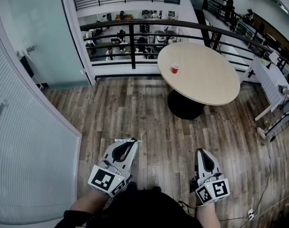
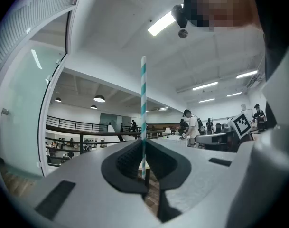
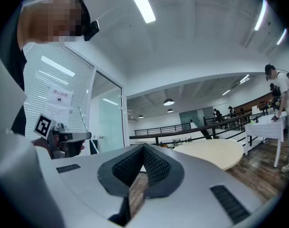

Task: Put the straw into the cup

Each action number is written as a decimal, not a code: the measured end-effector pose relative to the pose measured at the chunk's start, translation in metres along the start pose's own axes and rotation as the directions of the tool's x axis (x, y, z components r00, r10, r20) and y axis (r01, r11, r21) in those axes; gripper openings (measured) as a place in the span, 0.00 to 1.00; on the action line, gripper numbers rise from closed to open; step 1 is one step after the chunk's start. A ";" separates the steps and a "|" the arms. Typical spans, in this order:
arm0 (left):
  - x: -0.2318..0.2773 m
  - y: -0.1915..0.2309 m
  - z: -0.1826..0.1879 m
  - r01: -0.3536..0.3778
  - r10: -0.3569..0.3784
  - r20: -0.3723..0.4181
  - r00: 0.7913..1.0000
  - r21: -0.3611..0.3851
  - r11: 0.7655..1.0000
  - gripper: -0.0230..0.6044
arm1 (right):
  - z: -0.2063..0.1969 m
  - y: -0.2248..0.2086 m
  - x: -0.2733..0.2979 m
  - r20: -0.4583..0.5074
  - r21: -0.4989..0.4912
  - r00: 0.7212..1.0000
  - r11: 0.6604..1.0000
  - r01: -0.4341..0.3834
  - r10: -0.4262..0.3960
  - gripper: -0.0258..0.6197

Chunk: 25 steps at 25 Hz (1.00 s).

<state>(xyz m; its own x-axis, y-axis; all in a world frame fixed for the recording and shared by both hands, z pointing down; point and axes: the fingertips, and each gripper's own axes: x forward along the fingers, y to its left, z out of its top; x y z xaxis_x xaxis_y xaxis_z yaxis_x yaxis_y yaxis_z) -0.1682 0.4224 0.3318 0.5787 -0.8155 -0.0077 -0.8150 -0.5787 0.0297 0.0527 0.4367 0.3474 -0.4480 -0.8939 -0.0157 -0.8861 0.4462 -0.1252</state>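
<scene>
A small red cup (image 1: 175, 69) stands near the left edge of a round beige table (image 1: 206, 77), far ahead of both grippers. My left gripper (image 1: 127, 143) is shut on a white straw with teal stripes (image 1: 128, 140), which lies crosswise at its tips in the head view. In the left gripper view the straw (image 2: 144, 108) rises upright from between the closed jaws of the left gripper (image 2: 144, 151). My right gripper (image 1: 201, 152) hangs low at the right over the floor. In its own view the right gripper (image 3: 143, 150) is shut with nothing in it, and the table (image 3: 211, 153) lies beyond.
The table stands on a black pedestal (image 1: 184, 106) on a wood plank floor (image 1: 135, 113). A black railing (image 1: 132, 32) runs behind it above a lower level. A glass partition (image 1: 25, 141) lines the left. White desks (image 1: 273, 77) and people stand at the right.
</scene>
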 end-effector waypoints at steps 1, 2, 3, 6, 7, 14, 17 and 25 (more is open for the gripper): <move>0.002 -0.002 -0.001 0.001 -0.001 -0.001 1.000 -0.001 1.000 0.08 | 0.000 -0.003 -0.001 0.002 0.002 1.000 1.000 0.000 0.000 0.07; 0.004 -0.005 -0.002 0.001 -0.001 -0.001 1.000 -0.001 1.000 0.08 | -0.001 -0.006 -0.003 0.003 0.004 1.000 1.000 0.000 0.000 0.07; 0.006 -0.007 -0.003 0.002 -0.002 -0.002 1.000 -0.002 1.000 0.08 | -0.001 -0.008 -0.004 0.004 0.006 1.000 1.000 0.000 0.000 0.07; 0.013 -0.016 -0.005 0.000 0.000 -0.008 1.000 -0.004 1.000 0.08 | -0.002 -0.019 -0.009 0.006 0.010 1.000 1.000 0.004 -0.004 0.07; 0.016 -0.020 -0.005 -0.002 0.002 -0.009 1.000 -0.004 1.000 0.08 | -0.001 -0.024 -0.011 0.009 0.012 1.000 1.000 0.006 -0.006 0.07; 0.037 -0.043 -0.001 -0.015 0.015 0.003 1.000 0.003 1.000 0.08 | -0.003 -0.053 -0.025 0.010 0.093 1.000 0.995 -0.023 0.022 0.07; 0.048 -0.051 -0.007 -0.015 0.015 -0.006 1.000 -0.003 1.000 0.08 | -0.010 -0.063 -0.028 0.003 0.117 1.000 0.993 -0.024 0.024 0.07; 0.091 -0.037 -0.022 -0.020 0.020 -0.019 1.000 -0.021 1.000 0.08 | -0.017 -0.093 0.004 -0.008 0.112 1.000 0.993 -0.027 0.028 0.07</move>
<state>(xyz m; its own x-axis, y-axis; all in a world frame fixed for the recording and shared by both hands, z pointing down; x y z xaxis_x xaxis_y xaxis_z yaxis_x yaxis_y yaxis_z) -0.0851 0.3699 0.3524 0.5629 -0.8265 0.0115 -0.8258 -0.5617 0.0514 0.1313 0.3924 0.3754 -0.4737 -0.8806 -0.0117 -0.8547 0.4629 -0.2349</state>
